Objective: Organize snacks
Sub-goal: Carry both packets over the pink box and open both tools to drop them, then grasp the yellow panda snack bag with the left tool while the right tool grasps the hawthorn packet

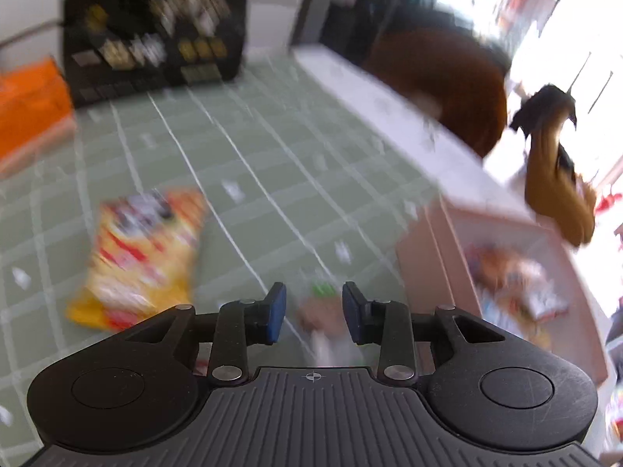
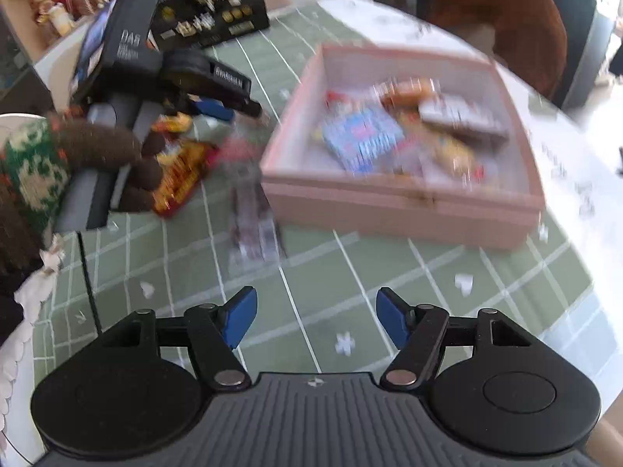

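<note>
A: Just ahead of the left tool (image 1: pixel 314 313), jaws part-open and gripping nothing, a small clear snack packet (image 1: pixel 323 311) lies blurred on the table (image 1: pixel 272 148), long axis running away from it.

B: Right tool (image 2: pixel 315 319) gapes wide, empty. Pink box (image 2: pixel 389 202) beyond it already holds mixed snacks; yellow chip bag (image 1: pixel 140 249) sits left.

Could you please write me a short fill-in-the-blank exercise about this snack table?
1. Several snacks already lie inside the ___ box.
2. The yellow chip bag lies on the ___ checked tablecloth.
3. The right hand-held gripper has ___ between its blue pads.
4. In the left wrist view the chip bag lies ___ the box.

Missing words: pink; green; nothing; outside
</note>
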The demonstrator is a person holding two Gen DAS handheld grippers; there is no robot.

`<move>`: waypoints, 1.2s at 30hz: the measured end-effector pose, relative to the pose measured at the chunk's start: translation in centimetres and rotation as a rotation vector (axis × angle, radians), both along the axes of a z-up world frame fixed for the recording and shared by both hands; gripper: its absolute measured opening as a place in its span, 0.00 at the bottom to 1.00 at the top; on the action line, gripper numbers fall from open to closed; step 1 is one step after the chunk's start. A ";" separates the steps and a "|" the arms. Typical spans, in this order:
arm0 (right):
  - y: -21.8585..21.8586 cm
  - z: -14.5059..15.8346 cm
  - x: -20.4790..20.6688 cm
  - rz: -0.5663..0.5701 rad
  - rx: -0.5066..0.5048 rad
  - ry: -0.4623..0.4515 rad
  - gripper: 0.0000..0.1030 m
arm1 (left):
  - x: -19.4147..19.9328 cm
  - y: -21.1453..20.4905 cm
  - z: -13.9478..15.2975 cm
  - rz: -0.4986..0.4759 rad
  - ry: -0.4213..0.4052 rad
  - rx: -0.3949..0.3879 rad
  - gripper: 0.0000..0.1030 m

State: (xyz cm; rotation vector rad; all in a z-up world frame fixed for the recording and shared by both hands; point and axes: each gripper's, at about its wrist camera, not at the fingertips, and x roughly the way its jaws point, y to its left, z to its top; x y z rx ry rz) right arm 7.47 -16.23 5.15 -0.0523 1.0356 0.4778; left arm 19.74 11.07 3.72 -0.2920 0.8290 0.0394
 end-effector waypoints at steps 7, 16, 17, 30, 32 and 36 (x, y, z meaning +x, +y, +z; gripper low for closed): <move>3.2 4.9 3.5 0.064 0.061 -0.079 0.70 | 1.3 7.3 -0.9 0.184 0.097 0.127 0.37; 11.5 5.7 13.6 0.083 0.063 0.037 0.74 | 3.3 7.0 -2.9 -0.005 0.126 0.137 0.67; 12.6 5.3 14.3 0.081 0.021 0.029 0.74 | 3.1 7.1 -2.9 -0.008 0.117 0.134 0.65; 20.4 -2.5 19.9 0.135 -0.265 0.110 0.70 | -6.1 10.9 0.8 0.119 0.065 -0.167 0.35; 21.3 -3.0 19.4 0.144 -0.317 0.088 0.70 | -7.6 10.8 1.0 0.121 0.060 -0.192 0.35; 21.5 -3.1 18.7 0.182 -0.253 0.147 0.45 | -10.5 10.2 0.7 0.132 0.066 -0.233 0.35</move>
